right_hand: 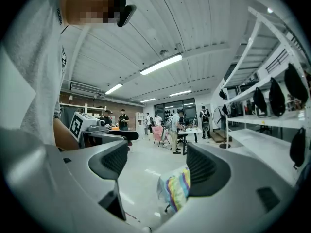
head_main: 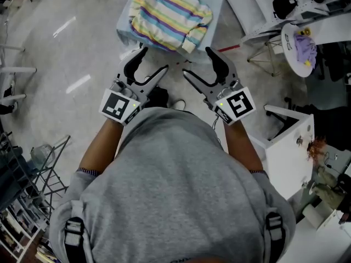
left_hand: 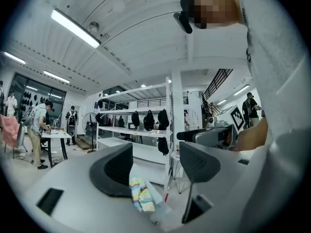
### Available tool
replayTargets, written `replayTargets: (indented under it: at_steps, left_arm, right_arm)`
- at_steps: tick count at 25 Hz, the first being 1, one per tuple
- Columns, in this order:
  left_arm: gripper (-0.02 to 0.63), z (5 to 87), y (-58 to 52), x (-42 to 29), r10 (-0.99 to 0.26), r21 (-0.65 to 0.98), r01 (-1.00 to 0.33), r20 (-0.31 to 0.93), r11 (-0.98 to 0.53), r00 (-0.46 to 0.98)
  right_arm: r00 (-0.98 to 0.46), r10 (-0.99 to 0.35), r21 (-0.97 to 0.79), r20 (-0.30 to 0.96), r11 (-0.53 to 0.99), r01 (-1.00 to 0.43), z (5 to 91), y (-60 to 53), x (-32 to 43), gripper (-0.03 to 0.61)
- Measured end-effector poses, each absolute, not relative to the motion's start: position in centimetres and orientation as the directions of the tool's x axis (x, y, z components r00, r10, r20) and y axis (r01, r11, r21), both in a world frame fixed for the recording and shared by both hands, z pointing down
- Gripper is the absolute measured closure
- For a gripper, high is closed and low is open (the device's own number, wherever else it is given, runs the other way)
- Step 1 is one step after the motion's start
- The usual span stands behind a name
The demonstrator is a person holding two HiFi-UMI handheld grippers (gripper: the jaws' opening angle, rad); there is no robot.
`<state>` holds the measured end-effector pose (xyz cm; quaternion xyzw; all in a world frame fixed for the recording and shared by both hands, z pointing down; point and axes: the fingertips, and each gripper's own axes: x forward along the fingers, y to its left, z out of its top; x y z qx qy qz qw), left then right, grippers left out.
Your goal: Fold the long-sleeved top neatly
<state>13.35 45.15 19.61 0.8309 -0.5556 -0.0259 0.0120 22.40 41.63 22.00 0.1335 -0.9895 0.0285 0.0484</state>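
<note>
Item, far left: wire rack [head_main: 46, 166] on bare pale floor [head_main: 60, 64], well apart from the work; open floor on that side for swinging an elbow out. Item: left gripper [head_main: 156, 59], held level before the person's chest, jaws spread wide, nothing between them; its own view shows only the cloth well ahead through the gap. Item, centre: long-sleeved top [head_main: 170, 15], pastel stripes, lying in a loose bunched heap on the pale blue table [head_main: 218, 4], one cuff drooping toward the near right edge; not neatly folded as it lies. Item: right gripper [head_main: 196, 61], level, jaws likewise wide apart and empty, tips just short of the table's near edge. Step, as judged: approach, with folding proper not yet begun. Next move likely calls for both grippers to go forward over the near edge, take the garment at two separate spots and spread it flat. Caution: the table looks little wider than the heap, so sleeves may hang over its edges. Item, right: small round table [head_main: 290, 56] carrying purple cloth [head_main: 306, 48], and a white cabinet [head_main: 288, 152], which narrow the room on that side.
</note>
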Motion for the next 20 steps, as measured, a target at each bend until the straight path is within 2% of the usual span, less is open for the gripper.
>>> replayTargets:
  at_steps: [3, 7, 20]
  left_arm:
    - [0.288, 19.3, 45.1, 13.0, -0.928, 0.039, -0.927, -0.040, -0.372, 0.370]
    - [0.287, 18.9, 44.9, 13.0, -0.929, 0.036, -0.929, -0.044, -0.369, 0.368]
    - [0.287, 19.7, 43.9, 13.1, -0.938, 0.016, -0.938, 0.006, -0.346, 0.347]
  right_arm:
    - [-0.956, -0.273, -0.031, 0.102, 0.960, -0.278, 21.9, 41.1, 22.8, 0.157]
    - [-0.956, -0.277, -0.021, 0.100, 0.960, -0.280, 21.7, 40.7, 23.2, 0.143]
    - [-0.960, -0.261, -0.009, 0.097, 0.965, -0.263, 21.1, 40.4, 23.5, 0.141]
